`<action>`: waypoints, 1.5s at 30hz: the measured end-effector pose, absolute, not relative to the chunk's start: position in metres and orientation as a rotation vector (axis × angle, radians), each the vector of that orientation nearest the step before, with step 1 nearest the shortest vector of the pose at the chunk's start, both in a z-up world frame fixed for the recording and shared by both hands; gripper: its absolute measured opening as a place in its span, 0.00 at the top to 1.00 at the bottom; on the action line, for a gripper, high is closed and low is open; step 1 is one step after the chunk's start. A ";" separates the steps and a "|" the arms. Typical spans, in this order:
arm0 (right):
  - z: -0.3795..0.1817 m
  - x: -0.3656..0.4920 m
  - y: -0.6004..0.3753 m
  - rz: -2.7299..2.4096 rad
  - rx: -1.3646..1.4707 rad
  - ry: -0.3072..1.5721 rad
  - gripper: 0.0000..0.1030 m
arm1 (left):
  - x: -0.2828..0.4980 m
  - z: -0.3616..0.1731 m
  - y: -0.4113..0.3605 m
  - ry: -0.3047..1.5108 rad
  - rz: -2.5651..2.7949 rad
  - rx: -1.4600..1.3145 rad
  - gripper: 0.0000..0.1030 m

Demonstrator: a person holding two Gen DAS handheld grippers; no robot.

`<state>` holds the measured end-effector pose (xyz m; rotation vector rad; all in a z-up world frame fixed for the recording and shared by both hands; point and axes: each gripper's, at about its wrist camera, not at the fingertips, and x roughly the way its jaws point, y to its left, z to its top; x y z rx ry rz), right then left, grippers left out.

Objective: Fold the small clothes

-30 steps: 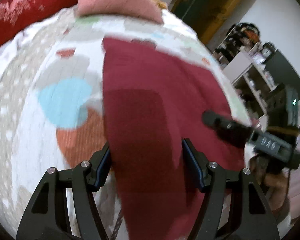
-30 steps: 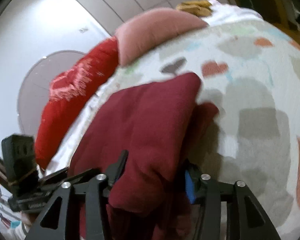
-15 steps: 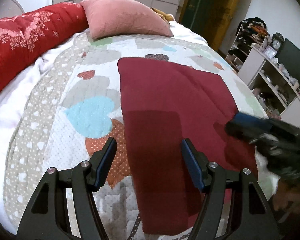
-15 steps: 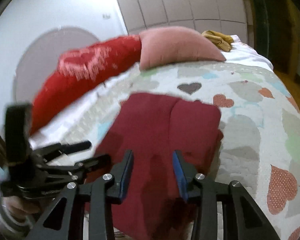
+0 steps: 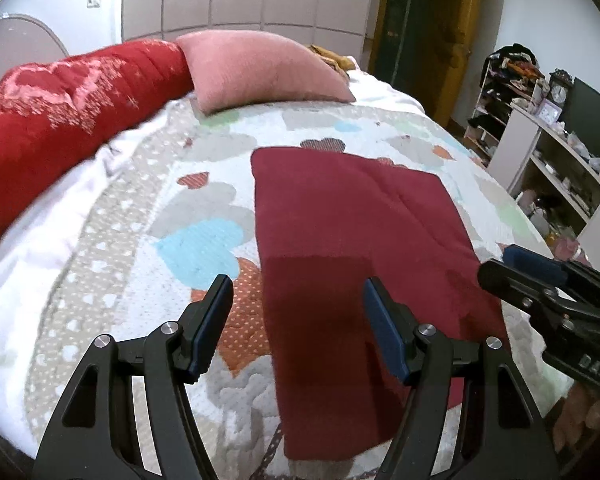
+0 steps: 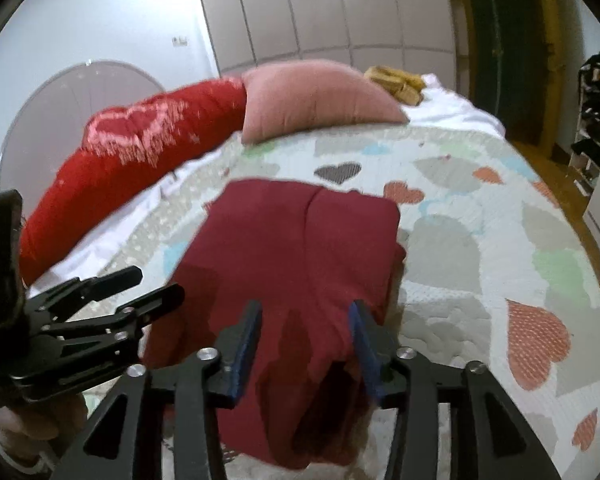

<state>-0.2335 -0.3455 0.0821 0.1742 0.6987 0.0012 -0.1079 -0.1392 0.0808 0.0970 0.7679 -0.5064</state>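
On the quilt [image 5: 112, 240], the maroon garment's [image 5: 352, 240] near edge is hidden behind black fingers [image 5: 216, 312].

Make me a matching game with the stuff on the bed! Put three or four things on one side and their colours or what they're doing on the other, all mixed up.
Things:
1. folded cloth
2. pillow
3. long cushion
4. left gripper

Colours or states:
A. bright red with a pink heart pattern
B. open, holding nothing
C. dark red, lying flat on the quilt
D. plain pink, at the head of the bed

Pairs: 1-C, 2-D, 3-A, 4-B
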 end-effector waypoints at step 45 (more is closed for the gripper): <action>0.104 -0.285 -0.316 -0.060 0.183 0.649 0.38 | -0.156 0.119 -0.115 0.643 -0.468 0.108 0.34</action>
